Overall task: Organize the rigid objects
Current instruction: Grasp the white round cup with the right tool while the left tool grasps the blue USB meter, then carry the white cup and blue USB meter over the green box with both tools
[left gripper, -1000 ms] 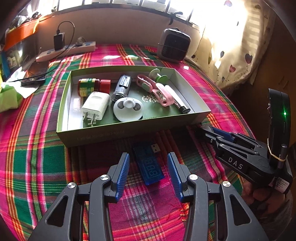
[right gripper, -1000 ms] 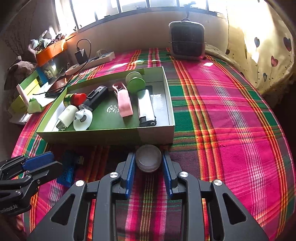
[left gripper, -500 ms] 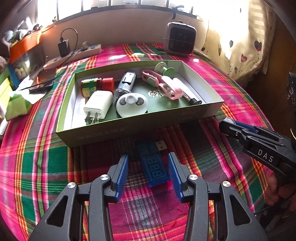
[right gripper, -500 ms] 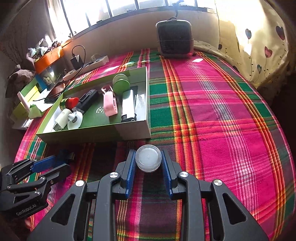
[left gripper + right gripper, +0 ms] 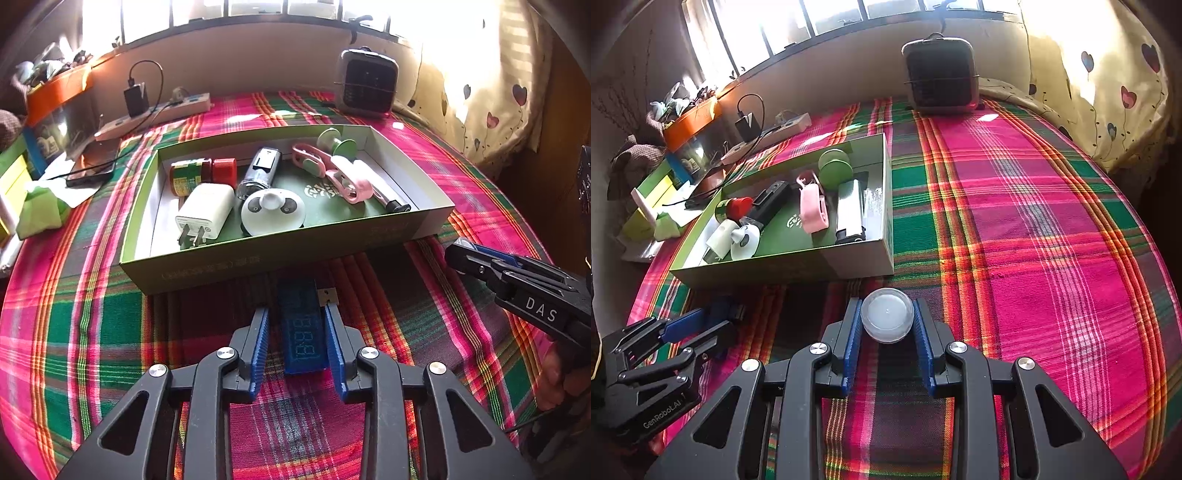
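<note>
A blue USB tester (image 5: 301,332) lies on the plaid cloth just in front of the green box (image 5: 258,262). My left gripper (image 5: 296,309) straddles it and its jaws are closing, with a thin gap still showing beside the left pad. A round translucent white lid (image 5: 886,319) sits between the pads of my right gripper (image 5: 886,302), which is shut on it near the box's right front corner. The box holds a white plug, a red-capped jar, a black lighter, pink clips, a green spool and a panda-faced disc.
A grey heater (image 5: 940,74) stands at the back by the window. A power strip (image 5: 155,114) with a charger, a phone and cartons crowd the left side. Right of the box lies open plaid cloth (image 5: 1034,221). A curtain hangs at the right.
The left jaws have narrowed around the blue tester, which was well clear of the pads before. The right gripper has kept its hold on the lid and drifted slightly right of the box.
</note>
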`<state>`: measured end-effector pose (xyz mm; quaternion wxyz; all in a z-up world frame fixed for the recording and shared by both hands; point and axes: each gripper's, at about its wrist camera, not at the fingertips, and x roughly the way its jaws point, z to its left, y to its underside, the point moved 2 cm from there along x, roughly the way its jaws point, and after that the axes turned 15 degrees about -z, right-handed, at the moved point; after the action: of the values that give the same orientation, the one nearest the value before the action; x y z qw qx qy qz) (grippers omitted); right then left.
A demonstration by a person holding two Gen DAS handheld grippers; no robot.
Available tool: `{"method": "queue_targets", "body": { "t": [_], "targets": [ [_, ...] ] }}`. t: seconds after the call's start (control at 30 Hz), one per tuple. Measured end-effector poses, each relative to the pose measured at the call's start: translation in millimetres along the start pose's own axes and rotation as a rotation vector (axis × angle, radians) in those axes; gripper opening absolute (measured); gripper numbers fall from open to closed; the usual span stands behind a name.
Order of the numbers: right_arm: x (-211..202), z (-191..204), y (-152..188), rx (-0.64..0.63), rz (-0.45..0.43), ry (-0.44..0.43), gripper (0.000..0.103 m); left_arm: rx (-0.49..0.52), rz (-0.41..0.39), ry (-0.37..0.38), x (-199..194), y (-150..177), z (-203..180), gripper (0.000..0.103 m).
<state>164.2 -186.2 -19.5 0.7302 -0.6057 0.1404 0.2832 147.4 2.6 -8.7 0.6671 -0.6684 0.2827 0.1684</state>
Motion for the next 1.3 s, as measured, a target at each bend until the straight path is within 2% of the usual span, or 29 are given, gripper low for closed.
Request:
{"method": "queue_targets", "body": {
  "t": [0.1,1.3],
  "targets": [
    [-0.1,0.0,0.0,0.001,0.000,-0.001,0.029,-0.006,-0.004,0.001,-1.0,0.5,1.0,0.021],
    [-1.2,8.3,0.7,-0.049,0.006,0.026,0.029,-0.028,-0.026,0.043,-7.5,-0.1,2.6,0.021]
  ]
}}
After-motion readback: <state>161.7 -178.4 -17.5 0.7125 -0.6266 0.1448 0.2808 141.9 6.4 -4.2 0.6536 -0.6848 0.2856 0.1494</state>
